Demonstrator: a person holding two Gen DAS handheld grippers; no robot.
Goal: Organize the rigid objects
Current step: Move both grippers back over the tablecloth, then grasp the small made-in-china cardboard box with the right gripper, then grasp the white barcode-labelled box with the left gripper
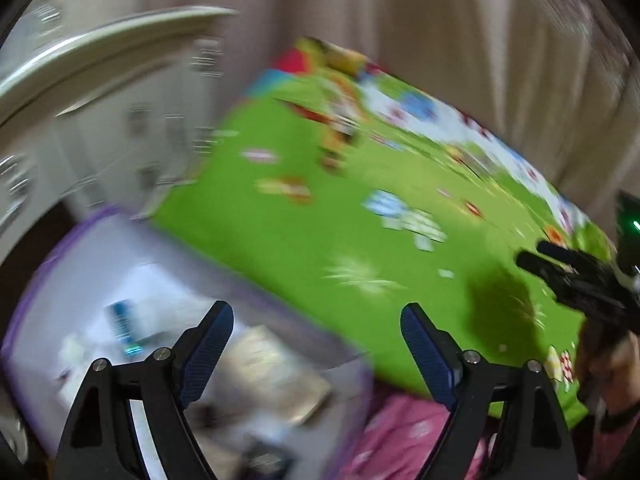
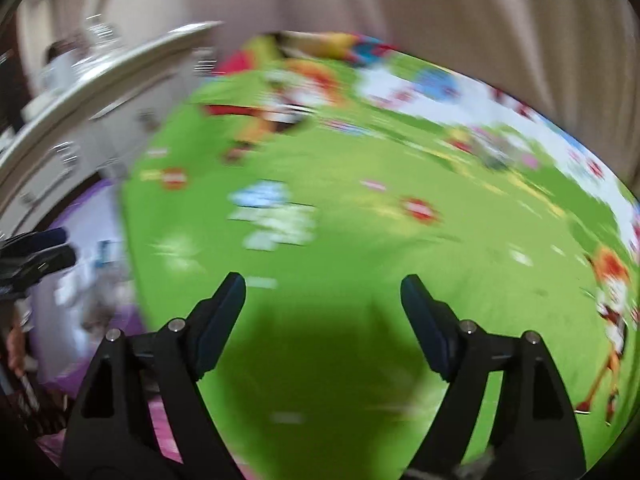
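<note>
Both views are smeared by motion. My left gripper (image 1: 316,312) stands open with nothing between its blue pads, over the right edge of a purple-rimmed bin (image 1: 52,256). Inside the bin lie blurred items: a blue and white box (image 1: 122,318) and a tan flat piece (image 1: 276,364). My right gripper (image 2: 322,288) is also open and empty, above the green printed mat (image 2: 360,240). The same mat (image 1: 320,208) fills the middle of the left wrist view. The right gripper (image 1: 560,268) shows at the right edge there; the left gripper (image 2: 44,248) shows at the left edge of the right wrist view.
A white cabinet with drawer handles (image 1: 120,120) stands at the left behind the bin. Beige curtains (image 1: 440,32) hang behind the mat. Pink patterned cloth (image 1: 400,432) lies at the near edge, and a hand (image 1: 612,364) holds the right gripper. The bin (image 2: 92,264) sits left of the mat.
</note>
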